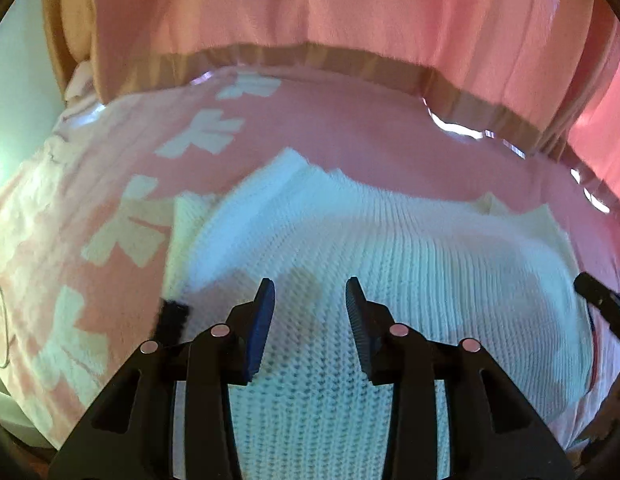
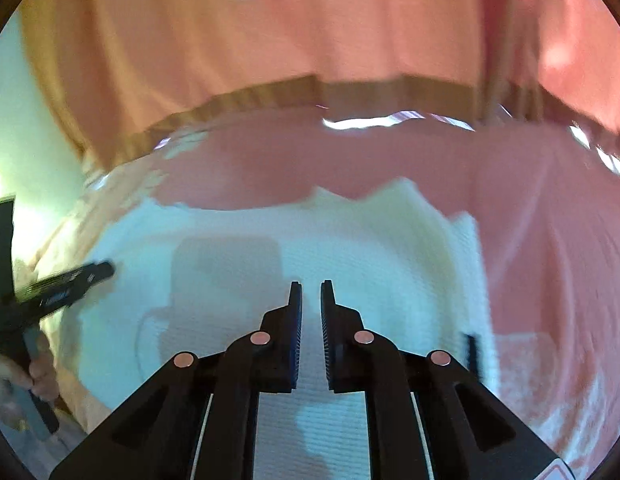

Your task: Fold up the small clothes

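A white knitted garment (image 1: pixel 350 248) (image 2: pixel 238 264) lies flat on a pink cloth (image 1: pixel 350 128) (image 2: pixel 550 240) printed with white characters. My left gripper (image 1: pixel 310 292) hovers over the garment's near part, open, with nothing between its fingers. My right gripper (image 2: pixel 311 292) hangs above the same garment with only a narrow gap between its blue pads (image 2: pixel 297 332), and nothing is in that gap. In the right wrist view the left gripper (image 2: pixel 70 284) shows at the left, held by a hand (image 2: pixel 42 372). A small black tag (image 1: pixel 172 316) (image 2: pixel 472 354) sits at the garment's side edge.
Pink curtains (image 1: pixel 310 8) (image 2: pixel 310 20) hang behind the surface, above a brown band (image 1: pixel 350 60) along its far edge. Shiny plastic (image 1: pixel 462 128) glints at that far edge. A pale wall (image 1: pixel 14 80) stands at the left.
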{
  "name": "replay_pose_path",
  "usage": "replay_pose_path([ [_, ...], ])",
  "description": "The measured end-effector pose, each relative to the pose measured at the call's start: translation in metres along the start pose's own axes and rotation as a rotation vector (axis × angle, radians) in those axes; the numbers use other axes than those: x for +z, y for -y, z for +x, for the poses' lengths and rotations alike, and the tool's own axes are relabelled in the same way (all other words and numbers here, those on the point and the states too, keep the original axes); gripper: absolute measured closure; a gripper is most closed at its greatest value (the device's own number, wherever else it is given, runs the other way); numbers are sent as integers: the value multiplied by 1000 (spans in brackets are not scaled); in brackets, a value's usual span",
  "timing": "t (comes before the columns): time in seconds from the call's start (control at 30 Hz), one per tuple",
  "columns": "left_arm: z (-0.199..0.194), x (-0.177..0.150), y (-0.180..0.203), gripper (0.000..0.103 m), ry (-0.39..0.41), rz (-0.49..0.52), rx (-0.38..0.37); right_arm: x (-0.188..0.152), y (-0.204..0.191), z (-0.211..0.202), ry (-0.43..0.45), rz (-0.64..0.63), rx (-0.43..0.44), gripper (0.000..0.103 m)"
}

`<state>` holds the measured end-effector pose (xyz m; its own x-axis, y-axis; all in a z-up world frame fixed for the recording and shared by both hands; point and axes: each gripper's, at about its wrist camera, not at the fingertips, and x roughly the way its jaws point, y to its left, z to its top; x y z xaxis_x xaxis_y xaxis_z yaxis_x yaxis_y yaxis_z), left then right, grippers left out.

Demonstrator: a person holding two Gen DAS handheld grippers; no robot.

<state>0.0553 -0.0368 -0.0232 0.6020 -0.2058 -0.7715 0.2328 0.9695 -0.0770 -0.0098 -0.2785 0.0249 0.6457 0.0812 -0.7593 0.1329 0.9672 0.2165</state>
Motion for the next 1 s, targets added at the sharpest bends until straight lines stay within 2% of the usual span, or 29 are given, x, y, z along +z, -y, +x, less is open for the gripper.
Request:
replay_pose_path([
  [0.1, -12, 4, -12, 67, 34, -30, 14, 2, -28, 0, 7, -66, 33, 94],
  [0.37, -11, 1, -49, 65, 12, -125, 44, -11, -73, 21, -47, -130, 86, 94],
  [0.43, -11, 0, -62, 54, 5, -167, 49, -13, -80, 27, -57, -144, 86, 94],
  [0.5, -7, -1, -79, 36, -8, -243, 39, -15, -84, 36, -74, -149, 85, 94],
  [0.6, 19, -9, -98, 31, -124, -344, -2, -18, -84, 53, -115, -143, 73, 94],
  [0.67, 34, -16, -106, 29, -167, -410, -19, -20, -83, 64, -142, -132, 74, 94],
  [0.73, 38, -17, -107, 24, -143, -419, -34, -21, -82, 66, -139, -127, 77, 94],
  [0.77, 39, -16, -104, 25, -145, -404, -30, -22, -84, 67, -139, -134, 73, 94],
  [0.8, 39, -15, -101, 35, -145, -391, -31, -22, -84, 67, -137, -141, 70, 94],
  [0.83, 38, -15, -101, 49, -136, -388, -46, -23, -85, 68, -134, -143, 69, 94],
  [0.87, 37, -14, -101, 74, -141, -403, -140, -25, -85, 68, -131, -147, 69, 94],
  [0.9, 35, -14, -102, 79, -156, -440, -181, -25, -85, 68, -128, -148, 69, 94],
  [1.0, 9, -5, -96, 83, -109, -484, -295, -25, -83, 69, -129, -145, 80, 94],
])
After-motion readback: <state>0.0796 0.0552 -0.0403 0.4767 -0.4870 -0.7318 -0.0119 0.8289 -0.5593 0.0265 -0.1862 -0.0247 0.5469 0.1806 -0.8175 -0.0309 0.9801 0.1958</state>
